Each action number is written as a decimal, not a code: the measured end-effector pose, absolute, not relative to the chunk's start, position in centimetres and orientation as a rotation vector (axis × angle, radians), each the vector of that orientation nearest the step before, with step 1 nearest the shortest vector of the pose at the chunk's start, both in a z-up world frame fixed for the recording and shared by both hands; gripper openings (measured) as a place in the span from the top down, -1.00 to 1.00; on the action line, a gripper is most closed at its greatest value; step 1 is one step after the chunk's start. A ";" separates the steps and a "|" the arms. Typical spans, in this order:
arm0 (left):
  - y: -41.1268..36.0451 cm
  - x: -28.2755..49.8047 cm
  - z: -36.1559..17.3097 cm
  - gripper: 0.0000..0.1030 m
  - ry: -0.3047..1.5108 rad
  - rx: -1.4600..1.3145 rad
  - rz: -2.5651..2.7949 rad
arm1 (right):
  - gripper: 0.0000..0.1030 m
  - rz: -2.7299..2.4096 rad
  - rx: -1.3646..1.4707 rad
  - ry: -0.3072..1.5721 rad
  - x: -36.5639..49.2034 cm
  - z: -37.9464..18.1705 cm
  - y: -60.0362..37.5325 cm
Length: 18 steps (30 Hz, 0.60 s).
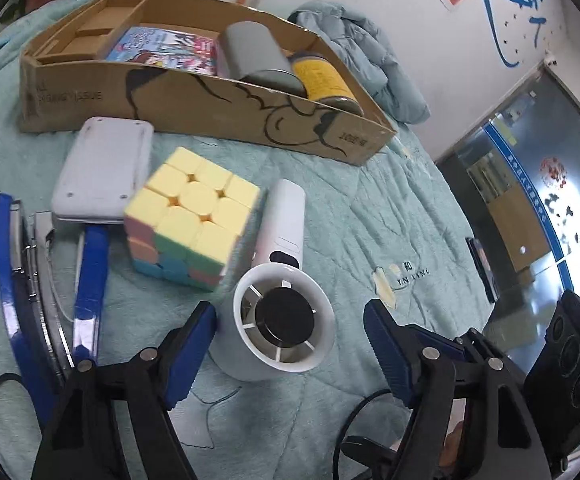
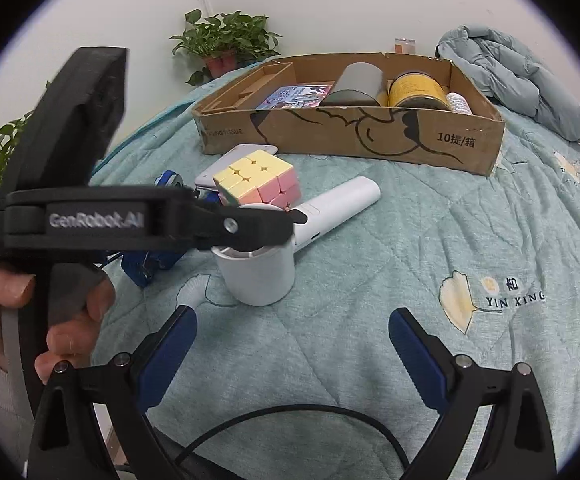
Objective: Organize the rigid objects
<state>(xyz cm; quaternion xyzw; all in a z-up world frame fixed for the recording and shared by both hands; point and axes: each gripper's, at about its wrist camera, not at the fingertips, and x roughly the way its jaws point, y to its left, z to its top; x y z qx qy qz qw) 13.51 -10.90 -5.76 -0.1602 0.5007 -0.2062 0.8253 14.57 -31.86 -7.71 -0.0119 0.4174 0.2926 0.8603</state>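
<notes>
Left gripper (image 1: 290, 344): jaws spread wide, holding nothing, the fan's round head between its fingertips.
Right gripper (image 2: 291, 344): jaws apart, empty, over bare quilt (image 2: 369, 240).
Handheld fan (image 1: 280, 292): white, directly ahead of left gripper.
Puzzle cube (image 1: 194, 220): just beyond fan, ahead-left.
Cardboard box (image 1: 210, 108): farther ahead, holding a grey cylinder (image 1: 254, 56) and a yellow jar (image 1: 325, 80).

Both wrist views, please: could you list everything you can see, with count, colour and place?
Box: 1, brown, far side of quilt.
Can: 1, grey, in box.
Jar: 1, yellow, in box beside can.
Booklet: 1, colourful, in box.
Cube: 1, pastel, before box.
Fan: 1, white, beside cube.
Case: 1, white, left of cube.
Scissors: 1, blue, left.
Jacket: 1, blue-grey, right.
Plants: 2, green, behind.
Left gripper: open, over fan.
Right gripper: open, empty.
</notes>
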 end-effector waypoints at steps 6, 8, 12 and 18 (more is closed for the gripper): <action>-13.7 13.2 -5.7 -0.31 1.081 -0.440 -0.623 | -0.54 0.653 -0.036 0.894 14.3 -8.8 -32.9; -13.9 13.4 -5.3 -0.29 1.067 -0.451 -0.630 | -0.49 0.632 -0.031 0.885 14.4 -8.9 -33.7; -12.3 13.7 -4.9 -0.29 1.027 -0.462 -0.555 | -0.31 0.582 0.006 0.896 15.7 -9.0 -35.2; -11.1 14.7 -6.0 -0.29 1.061 -0.475 -0.518 | -0.12 0.648 -0.012 0.900 17.0 -8.7 -32.5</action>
